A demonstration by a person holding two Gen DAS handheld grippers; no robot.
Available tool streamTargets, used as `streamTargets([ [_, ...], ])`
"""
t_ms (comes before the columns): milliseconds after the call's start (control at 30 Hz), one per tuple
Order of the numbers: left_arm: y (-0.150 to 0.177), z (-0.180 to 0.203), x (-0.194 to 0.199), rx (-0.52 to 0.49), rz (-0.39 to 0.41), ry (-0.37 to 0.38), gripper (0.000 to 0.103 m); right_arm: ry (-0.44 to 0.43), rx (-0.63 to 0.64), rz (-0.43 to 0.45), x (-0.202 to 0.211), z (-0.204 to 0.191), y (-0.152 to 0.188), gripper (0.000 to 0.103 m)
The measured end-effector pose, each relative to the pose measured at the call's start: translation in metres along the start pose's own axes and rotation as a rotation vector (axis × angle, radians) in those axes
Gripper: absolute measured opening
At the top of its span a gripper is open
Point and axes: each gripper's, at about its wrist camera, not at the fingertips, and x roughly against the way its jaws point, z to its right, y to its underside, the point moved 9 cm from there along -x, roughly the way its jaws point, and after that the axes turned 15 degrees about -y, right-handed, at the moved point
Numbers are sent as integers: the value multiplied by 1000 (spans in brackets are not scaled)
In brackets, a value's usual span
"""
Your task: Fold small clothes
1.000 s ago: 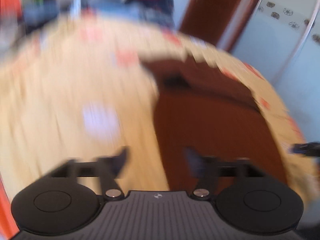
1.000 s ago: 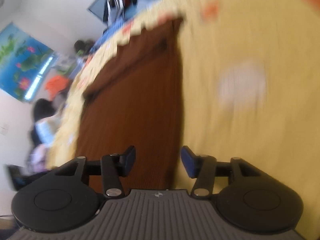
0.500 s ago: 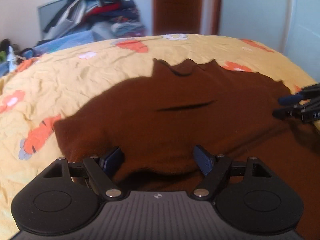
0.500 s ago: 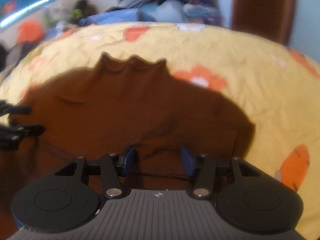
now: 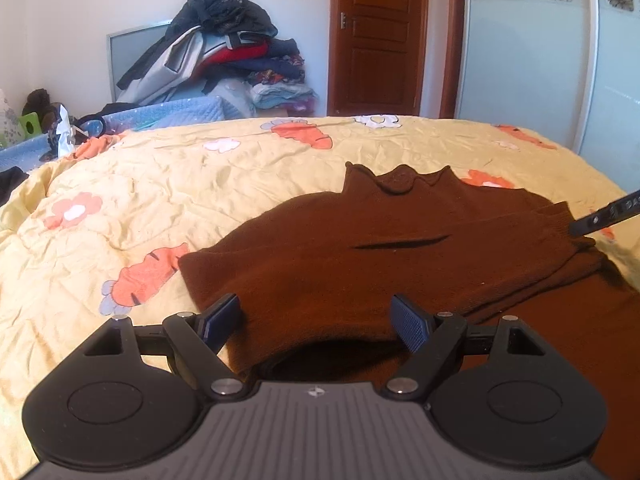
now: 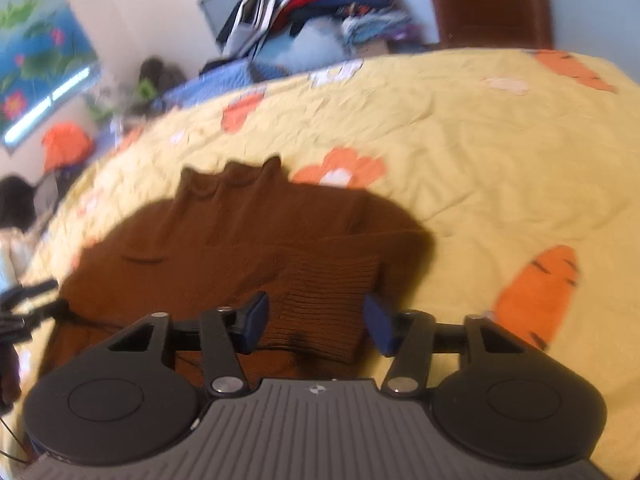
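Sleeves look like the matter in hand: the brown sweater [image 5: 400,248] lies flat on the yellow carrot-print bedspread [image 5: 160,184], collar pointing toward the far clothes pile [image 5: 224,52], and each gripper hovers over one side of it. Left gripper [image 5: 318,318] stands released, jaws wide and nothing pressed between them, just above the sweater's near left sleeve edge. Right gripper [image 6: 316,322] has its jaws parted around the ribbed cuff [image 6: 332,292], which lies folded in over the sweater's right side; the pads appear clear of the knit, so I judge it released too, though blur makes contact hard to rule out. Next, by my reading, the left gripper must drop onto its sleeve edge, pinch through the thick knit and carry it inward across the body to match the other side. Only the right wrist view shows the ribbed cuff and a wall picture [image 6: 40,52] beyond the sweater's left; only the left wrist view shows the dark crease [image 5: 400,245] across the chest and the door [image 5: 378,36] behind the collar.
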Motion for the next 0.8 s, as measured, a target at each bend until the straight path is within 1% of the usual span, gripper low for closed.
streamTargets([
  [67,1,4,-1,-3,-3,8,82,41,10,-40,-14,5,3,53],
  [133,2,7,-6,-14,-5,9,82,49,23,-41,-17,4,3,22],
  [167,2,7,-6,-14,-7,15,82,33,10,-54,-15,4,3,18],
  [200,2,7,-5,-9,-9,27,82,18,6,-49,-12,2,1,16],
  [267,4,7,-5,5,-22,67,82,27,29,-24,-1,2,-6,15],
  [333,12,10,-10,7,-66,95,82,40,4,-2,7,10,-10,14],
  [367,17,13,-14,-6,-82,99,85,57,-3,-9,6,17,-9,14],
  [400,20,17,-16,-40,-54,83,88,60,-16,-23,3,22,-5,14],
  [467,24,26,-16,-119,-34,42,89,62,-12,-44,-4,25,3,15],
  [500,22,29,-15,-143,-37,31,89,64,-4,-39,-4,23,3,19],
  [533,19,30,-11,-144,-41,38,90,53,-9,-35,-3,20,2,22],
  [600,4,22,2,-82,-10,86,90,40,-17,-9,5,15,-5,35],
  [633,-4,14,5,-43,8,89,90,37,-7,23,12,11,-10,40],
  [667,-12,4,3,-4,10,76,91,29,5,55,19,8,-17,49],
  [700,-19,-7,-7,39,-4,54,91,28,14,83,25,6,-24,62],
  [733,-22,-18,-20,90,-35,34,91,46,23,102,27,8,-30,70],
  [767,-22,-31,-37,155,-87,16,91,89,31,111,27,14,-36,83],
  [800,-18,-44,-57,244,-162,4,91,139,36,112,23,21,-41,85],
])
